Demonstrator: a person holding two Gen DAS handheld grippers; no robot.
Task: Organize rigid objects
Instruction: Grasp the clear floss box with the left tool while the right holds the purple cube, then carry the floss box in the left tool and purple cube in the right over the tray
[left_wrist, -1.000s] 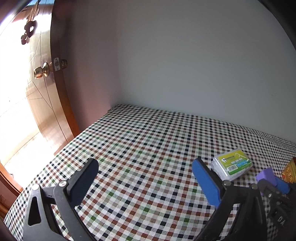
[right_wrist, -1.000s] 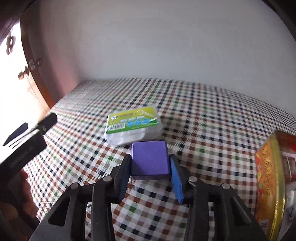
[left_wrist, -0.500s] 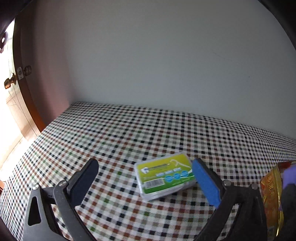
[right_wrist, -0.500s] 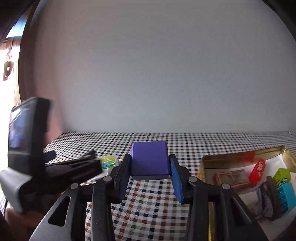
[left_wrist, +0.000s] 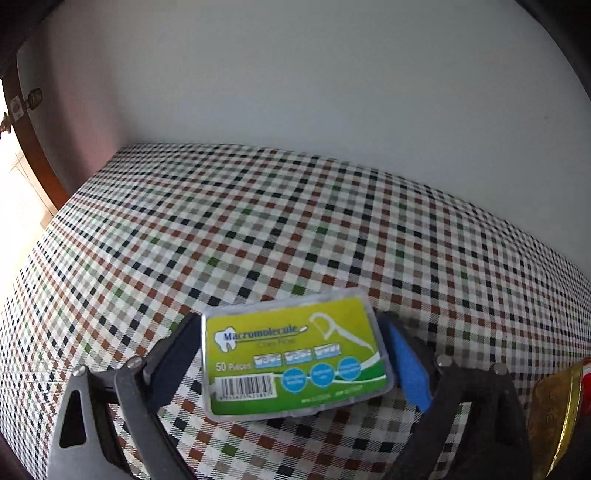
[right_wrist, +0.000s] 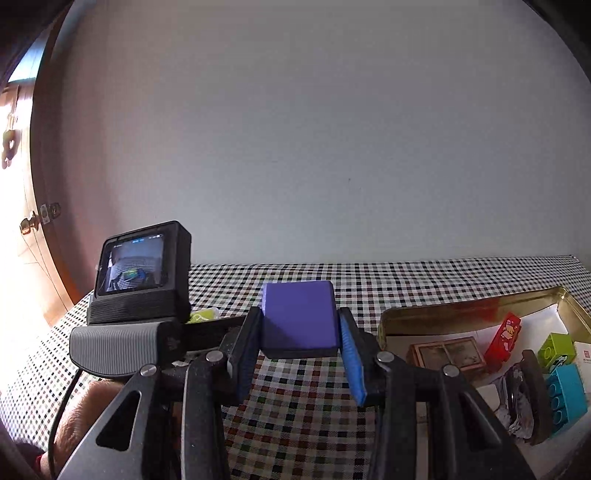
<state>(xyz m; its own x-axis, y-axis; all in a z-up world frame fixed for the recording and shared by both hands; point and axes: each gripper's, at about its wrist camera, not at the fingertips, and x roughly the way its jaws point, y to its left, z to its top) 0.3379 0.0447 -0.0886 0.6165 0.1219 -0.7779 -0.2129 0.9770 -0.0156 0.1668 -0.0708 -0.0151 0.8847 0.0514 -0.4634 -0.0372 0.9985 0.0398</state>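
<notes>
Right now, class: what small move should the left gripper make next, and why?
Probably finish closing. The floss pick box lies flat on the checked tablecloth between the left gripper's closing fingers, apparently not yet squeezed; the right gripper already holds the purple block.

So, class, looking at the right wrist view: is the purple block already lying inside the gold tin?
No: the purple block is clamped between the right gripper fingers above the checked cloth, left of the gold tin.

Checked tablecloth (left_wrist: 295, 229) beneath a plain pale wall (left_wrist: 314, 81), wooden door (right_wrist: 26, 236) at left
</notes>
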